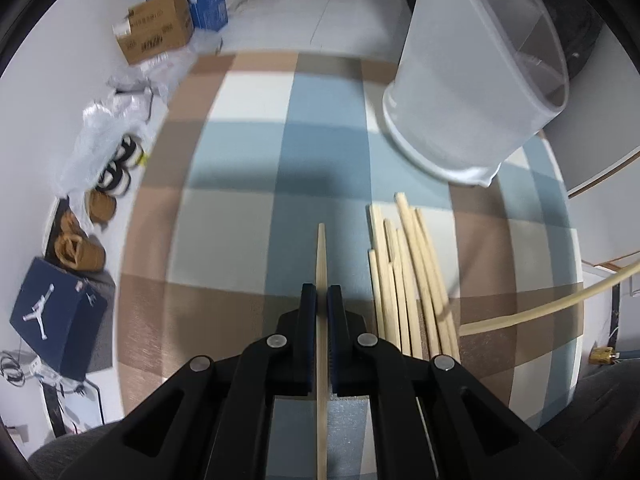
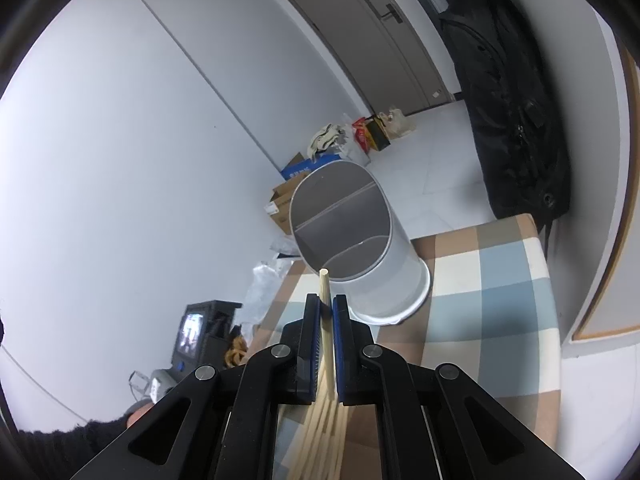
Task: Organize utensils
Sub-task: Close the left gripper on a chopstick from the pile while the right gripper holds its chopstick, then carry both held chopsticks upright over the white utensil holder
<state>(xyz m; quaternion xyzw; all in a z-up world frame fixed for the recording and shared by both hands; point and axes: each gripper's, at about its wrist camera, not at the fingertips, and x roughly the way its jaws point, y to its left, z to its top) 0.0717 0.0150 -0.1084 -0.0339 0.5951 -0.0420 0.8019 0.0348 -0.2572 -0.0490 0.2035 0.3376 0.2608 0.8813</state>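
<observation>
My left gripper (image 1: 322, 293) points steeply down at the checked tablecloth (image 1: 240, 208) and is shut on a single pale wooden chopstick (image 1: 321, 252), whose tip sticks out ahead of the pads. A pile of several chopsticks (image 1: 404, 280) lies just right of it on the cloth. A white translucent container (image 1: 472, 92) with an inner divider stands at the far right of the table. In the right wrist view, my right gripper (image 2: 326, 300) is shut on another chopstick (image 2: 324, 280), its end close to the open mouth of the container (image 2: 352, 232). The chopstick pile (image 2: 324, 432) lies below those fingers.
On the floor left of the table are cardboard and blue boxes (image 1: 160, 28), plastic bags (image 1: 108, 132) and a dark shoe box (image 1: 56, 316). A black bag (image 2: 516, 112) hangs by the wall beyond the table's far edge. A long pale stick (image 1: 540, 308) crosses in from the right.
</observation>
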